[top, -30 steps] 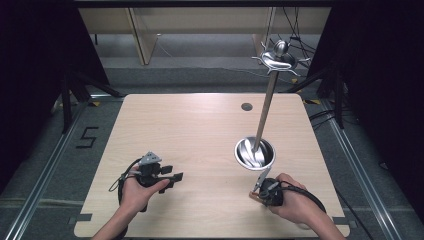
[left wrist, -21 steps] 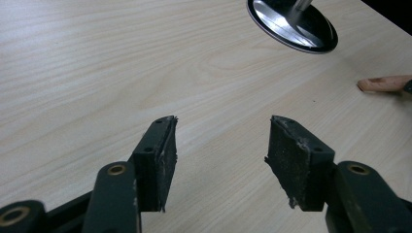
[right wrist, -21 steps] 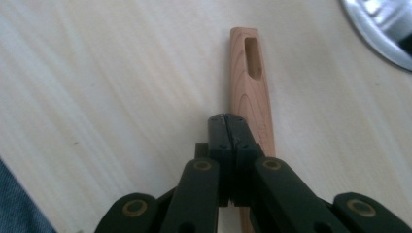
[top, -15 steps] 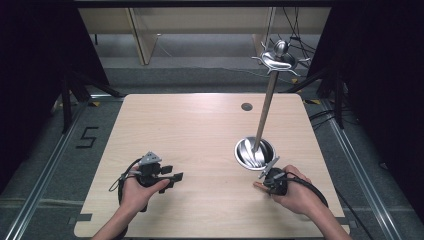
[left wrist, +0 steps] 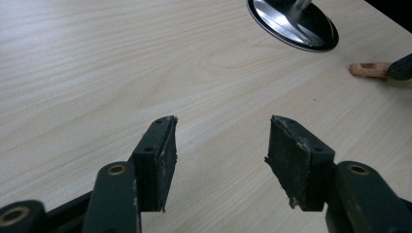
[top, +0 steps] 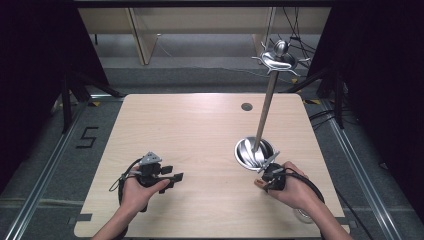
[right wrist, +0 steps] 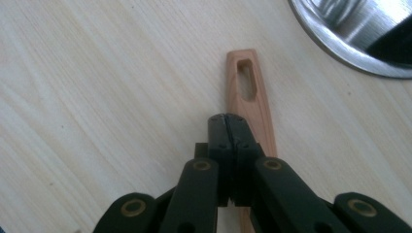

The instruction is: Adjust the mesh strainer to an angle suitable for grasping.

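While its black jaws press together, the right gripper [right wrist: 227, 119] lies over a flat, slotted, light wooden handle [right wrist: 248, 92] lying beside a round steel stand base [right wrist: 350, 36]. Nothing sits between the left gripper's [left wrist: 221, 145] wide-parted jaws above the pale wooden table [top: 190, 130].

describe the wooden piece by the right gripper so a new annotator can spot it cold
Start at the tall metal stand on the right half of the wooden table; its round shiny base sits near the right gripper. Just beside that base lies a slim, flat wooden handle, partly under the gripper's shut jaws. It is the one reddish-tan piece there, with an elongated slot near its squared end.
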Tool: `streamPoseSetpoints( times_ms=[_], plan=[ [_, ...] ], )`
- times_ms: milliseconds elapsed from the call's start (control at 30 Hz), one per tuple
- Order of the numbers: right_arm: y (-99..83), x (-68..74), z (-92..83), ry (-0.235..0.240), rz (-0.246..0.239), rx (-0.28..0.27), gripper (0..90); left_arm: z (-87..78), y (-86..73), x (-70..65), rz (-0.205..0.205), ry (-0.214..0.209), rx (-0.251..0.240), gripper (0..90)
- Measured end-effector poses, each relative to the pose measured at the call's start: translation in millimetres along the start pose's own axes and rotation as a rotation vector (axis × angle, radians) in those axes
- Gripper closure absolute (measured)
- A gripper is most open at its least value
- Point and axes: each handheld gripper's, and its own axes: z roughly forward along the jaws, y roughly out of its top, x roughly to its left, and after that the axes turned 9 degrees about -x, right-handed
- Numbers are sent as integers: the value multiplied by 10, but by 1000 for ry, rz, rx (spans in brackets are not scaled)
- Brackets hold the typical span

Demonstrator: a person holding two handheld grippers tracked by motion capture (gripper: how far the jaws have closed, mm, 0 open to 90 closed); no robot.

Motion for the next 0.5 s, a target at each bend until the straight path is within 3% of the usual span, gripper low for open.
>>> streamPoseSetpoints(
  times_ms=[200,500],
  plan=[
    [63,4,76,10,-7,7,900,2,-5,0,-4,4,-9,429],
    [164,-63,126,-19,53,-23,900,-2,-3,7,-3,0,-1,430]
  ],
)
